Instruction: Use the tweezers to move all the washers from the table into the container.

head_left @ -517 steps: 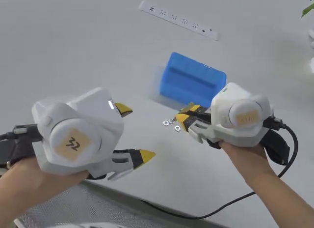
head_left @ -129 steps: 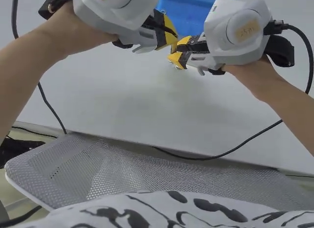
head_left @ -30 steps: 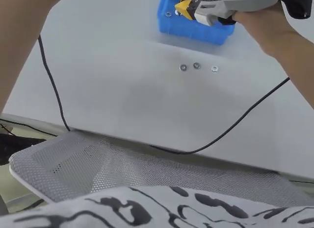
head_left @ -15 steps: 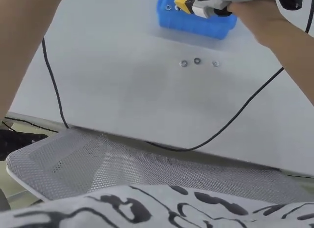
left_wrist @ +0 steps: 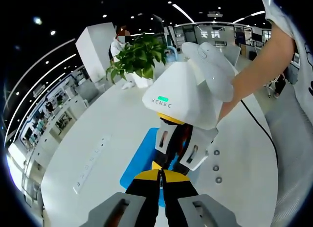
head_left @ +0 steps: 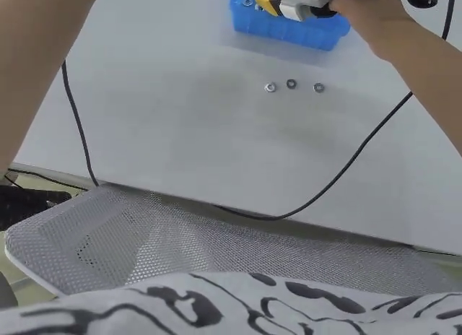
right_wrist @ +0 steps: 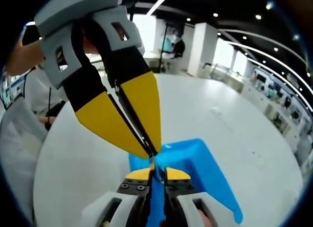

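Pale grey bench (head_left: 180, 133) runs out ahead of me, with the blue container (head_left: 303, 33) at its far side. My left tongs (left_wrist: 161, 174) and right tongs (right_wrist: 156, 174) are both pinched shut, tip to tip above the container, on a thin dark strip I take for the tweezers (right_wrist: 139, 126). Whether a washer sits in the tip is too small to tell. To do this well, I judge I should hold the squeeze even, bring the tip low inside the walls, and only then ease off, so nothing bounces out. One washer (head_left: 248, 1) lies in the container's left corner; the rest of its floor is hidden. Three washers (head_left: 291, 84) sit in a short row on the bench, near the container but apart from it.
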`<control>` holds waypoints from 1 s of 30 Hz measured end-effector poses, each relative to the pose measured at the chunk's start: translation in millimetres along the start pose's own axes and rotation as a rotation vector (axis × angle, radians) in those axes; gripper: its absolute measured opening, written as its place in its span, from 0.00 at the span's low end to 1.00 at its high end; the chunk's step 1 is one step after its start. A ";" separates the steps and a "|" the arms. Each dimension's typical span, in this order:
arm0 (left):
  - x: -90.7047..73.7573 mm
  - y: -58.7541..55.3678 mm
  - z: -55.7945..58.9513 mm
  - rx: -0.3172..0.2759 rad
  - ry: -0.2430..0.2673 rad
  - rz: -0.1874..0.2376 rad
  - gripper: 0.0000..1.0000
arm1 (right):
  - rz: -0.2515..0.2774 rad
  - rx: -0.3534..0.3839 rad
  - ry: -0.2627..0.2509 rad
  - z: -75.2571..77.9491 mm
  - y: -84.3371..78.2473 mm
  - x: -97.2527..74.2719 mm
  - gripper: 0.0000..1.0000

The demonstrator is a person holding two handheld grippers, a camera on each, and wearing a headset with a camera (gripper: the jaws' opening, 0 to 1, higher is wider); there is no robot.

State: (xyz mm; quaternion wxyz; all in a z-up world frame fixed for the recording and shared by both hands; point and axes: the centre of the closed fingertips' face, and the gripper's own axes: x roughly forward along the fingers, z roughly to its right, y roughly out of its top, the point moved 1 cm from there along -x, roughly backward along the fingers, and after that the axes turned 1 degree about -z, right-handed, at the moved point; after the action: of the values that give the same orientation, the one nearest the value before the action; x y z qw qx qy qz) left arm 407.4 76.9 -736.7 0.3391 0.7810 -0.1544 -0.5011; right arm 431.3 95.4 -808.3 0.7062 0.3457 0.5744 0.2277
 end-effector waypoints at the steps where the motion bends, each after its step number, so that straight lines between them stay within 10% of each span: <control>1: 0.9 -1.5 -0.9 -0.007 0.002 0.002 0.00 | 0.000 0.001 0.000 0.1 -0.1 -0.1 0.05; 30: 5.5 -11.0 -10.0 -0.071 0.018 -0.008 0.00 | -0.005 0.022 0.013 -2.4 -6.5 1.7 0.06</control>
State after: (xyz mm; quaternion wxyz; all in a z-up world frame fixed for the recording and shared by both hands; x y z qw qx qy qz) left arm 417.7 85.4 -745.2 0.3658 0.7735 -0.1303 -0.5008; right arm 428.8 92.9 -814.5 0.6993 0.3504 0.5822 0.2220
